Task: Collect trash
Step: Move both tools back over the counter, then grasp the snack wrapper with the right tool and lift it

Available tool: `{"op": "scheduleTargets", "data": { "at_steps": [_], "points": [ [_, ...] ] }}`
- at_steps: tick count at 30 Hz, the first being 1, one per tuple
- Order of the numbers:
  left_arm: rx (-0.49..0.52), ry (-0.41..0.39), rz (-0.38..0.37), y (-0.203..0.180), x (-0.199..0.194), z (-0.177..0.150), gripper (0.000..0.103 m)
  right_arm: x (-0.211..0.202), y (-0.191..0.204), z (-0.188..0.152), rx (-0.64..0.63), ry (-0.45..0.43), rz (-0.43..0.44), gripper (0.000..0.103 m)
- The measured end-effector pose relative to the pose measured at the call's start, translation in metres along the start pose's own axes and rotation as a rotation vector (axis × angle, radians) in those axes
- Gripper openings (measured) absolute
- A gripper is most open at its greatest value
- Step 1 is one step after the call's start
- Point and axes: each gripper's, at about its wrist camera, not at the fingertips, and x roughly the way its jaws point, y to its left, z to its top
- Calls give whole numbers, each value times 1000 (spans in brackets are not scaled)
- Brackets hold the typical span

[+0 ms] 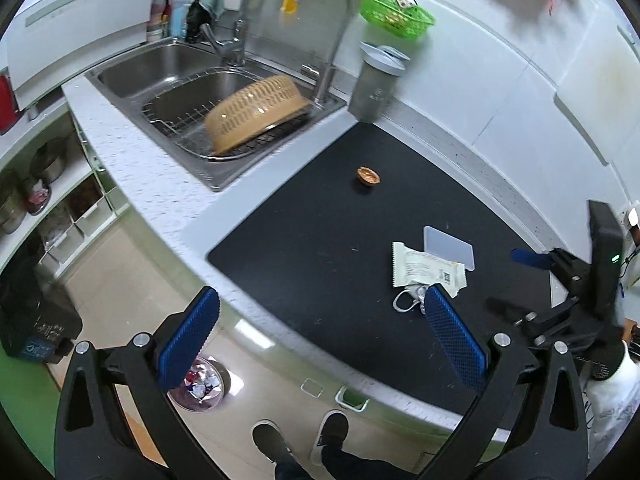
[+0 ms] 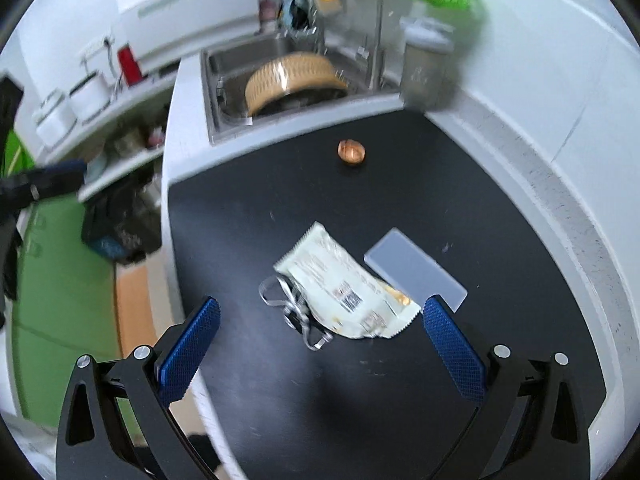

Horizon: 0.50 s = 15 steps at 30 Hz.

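Note:
On the black mat [image 1: 312, 248] [image 2: 248, 216] lie a white snack wrapper [image 1: 428, 270] [image 2: 344, 286], a silver ribbon scrap [image 1: 406, 300] [image 2: 294, 312] touching its near edge, a translucent plastic card [image 1: 450, 250] [image 2: 416, 268] partly under it, and a brown nutshell half [image 1: 368, 176] [image 2: 352, 151] farther back. My left gripper [image 1: 320, 308] is open, straddling the counter edge with nothing between its fingers. My right gripper [image 2: 320, 318] is open above the wrapper and ribbon, apart from them. The right gripper's body [image 1: 580, 276] shows at the right of the left wrist view.
A steel sink [image 1: 168, 64] [image 2: 240, 56] with a tan colander [image 1: 256, 114] [image 2: 292, 80] and tall faucet [image 1: 332, 40] sits behind the mat. A grey lidded bin [image 1: 376, 80] [image 2: 426, 68] stands at the mat's far corner. A floor waste bin [image 1: 200, 384] and the person's shoes [image 1: 300, 436] are below.

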Motion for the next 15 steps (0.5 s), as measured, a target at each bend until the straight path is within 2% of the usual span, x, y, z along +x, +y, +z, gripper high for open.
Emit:
{"op": "scheduleTargets", "data": {
  "at_steps": [10,15],
  "points": [
    [-56,38,27,-12,29,-4,100,61,-25,-5,-127,100,10,97],
    [-94,57,45,-8,39,-8,100,80,-29,-7,-211,111,1,97]
  ]
}}
